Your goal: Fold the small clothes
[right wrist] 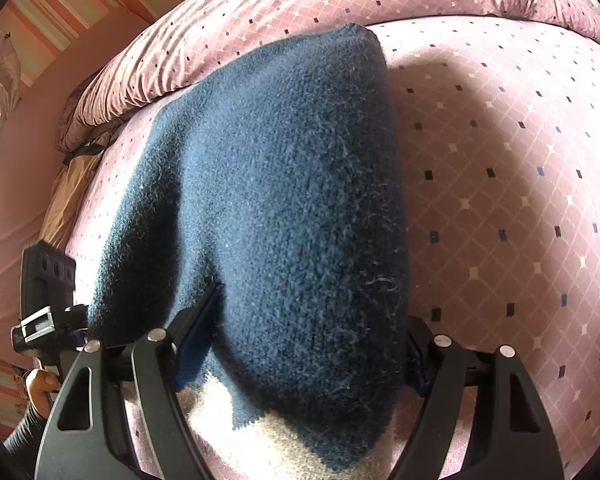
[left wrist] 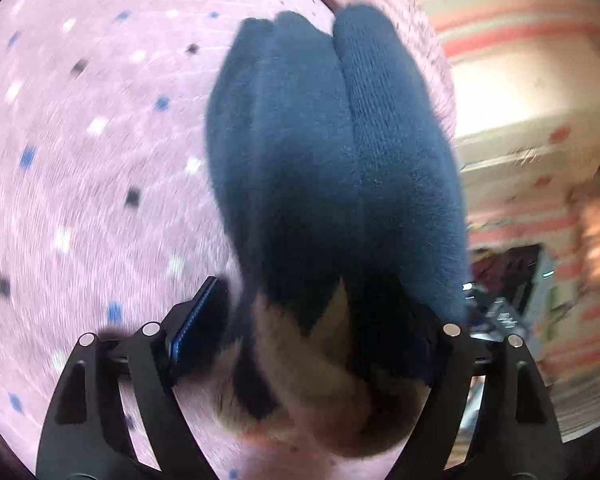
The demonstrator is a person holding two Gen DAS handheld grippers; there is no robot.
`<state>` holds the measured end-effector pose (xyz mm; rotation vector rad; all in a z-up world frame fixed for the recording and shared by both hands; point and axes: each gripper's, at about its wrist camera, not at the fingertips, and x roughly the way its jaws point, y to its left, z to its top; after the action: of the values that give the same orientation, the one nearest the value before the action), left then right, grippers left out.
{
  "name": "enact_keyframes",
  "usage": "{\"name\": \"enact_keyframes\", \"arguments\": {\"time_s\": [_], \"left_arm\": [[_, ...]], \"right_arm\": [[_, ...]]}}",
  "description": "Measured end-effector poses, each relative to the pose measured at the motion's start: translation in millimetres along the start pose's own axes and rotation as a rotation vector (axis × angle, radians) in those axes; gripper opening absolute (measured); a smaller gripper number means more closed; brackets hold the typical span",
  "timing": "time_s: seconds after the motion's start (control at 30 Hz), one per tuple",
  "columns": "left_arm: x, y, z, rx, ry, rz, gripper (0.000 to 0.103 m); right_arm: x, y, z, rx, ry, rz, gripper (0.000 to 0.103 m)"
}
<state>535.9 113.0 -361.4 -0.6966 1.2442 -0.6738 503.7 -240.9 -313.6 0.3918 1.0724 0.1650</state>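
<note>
I am looking down my left gripper [left wrist: 314, 332] at a dark blue knitted garment [left wrist: 332, 152], which is filling the middle of the view and running from 12 o'clock down to 6 o'clock, where a cream patch [left wrist: 320, 392] is showing. The jaws are standing wide, with the knit lying between them; the picture is blurred, and I cannot tell whether the pads are pressing on it. The garment is lying on a pink bedspread [left wrist: 84, 128] with small dark, blue and white squares.

My right gripper [right wrist: 308, 344] is also standing wide around the same garment [right wrist: 268, 184]. The blue pad of the finger [right wrist: 188, 344] at 8 o'clock is resting against the knit, but I cannot tell whether it is really gripping. A bunched duvet [right wrist: 300, 4] is lying at 12 o'clock. The left gripper [right wrist: 48, 300] is showing at 9 o'clock, with a hand [right wrist: 40, 388] below it.
</note>
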Motion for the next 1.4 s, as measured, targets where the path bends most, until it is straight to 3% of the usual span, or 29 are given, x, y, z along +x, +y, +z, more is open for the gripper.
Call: {"name": "enact_keyframes", "arguments": {"time_s": [0.03, 0.07, 0.1, 0.27, 0.37, 0.43, 0.5, 0.53, 0.57, 0.9, 1.17, 1.4], "left_arm": [[-4, 4, -3, -0.026, -0.007, -0.048, 0.096], [-7, 7, -6, -0.057, -0.016, -0.103, 0.100], [-9, 12, -10, -0.094, -0.030, -0.152, 0.100], [8, 12, -10, -0.187, -0.030, -0.251, 0.099], [22, -7, -3, -0.148, -0.011, -0.194, 0.099], [21, -4, -4, -0.172, -0.028, -0.195, 0.095], [19, 0, -9, -0.164, -0.026, -0.152, 0.079], [18, 0, -10, -0.151, -0.026, -0.130, 0.066], [14, 2, -13, -0.144, -0.025, -0.124, 0.061], [14, -18, -8, -0.038, -0.034, -0.011, 0.050], [20, -60, -1, 0.071, -0.085, 0.089, 0.043], [13, -97, 2, 0.118, -0.120, 0.098, 0.041]], "right_arm": [[0, 0, 0, 0.000, 0.002, -0.001, 0.077], [0, 1, 1, -0.001, 0.004, -0.002, 0.077], [1, 1, 1, -0.001, 0.005, -0.003, 0.077], [1, 2, 1, 0.000, 0.005, -0.012, 0.077], [1, 1, 1, 0.003, 0.006, -0.011, 0.077], [2, 0, 1, 0.005, 0.006, -0.008, 0.077], [2, 0, 1, 0.003, 0.006, -0.008, 0.077], [2, 0, 0, 0.001, 0.006, -0.008, 0.077], [2, 0, 0, -0.002, 0.006, -0.007, 0.077], [-1, 3, -5, -0.013, -0.033, -0.018, 0.076], [-20, 10, -8, -0.063, -0.113, -0.009, 0.065], [-48, 5, -2, -0.053, -0.152, 0.023, 0.064]]}}
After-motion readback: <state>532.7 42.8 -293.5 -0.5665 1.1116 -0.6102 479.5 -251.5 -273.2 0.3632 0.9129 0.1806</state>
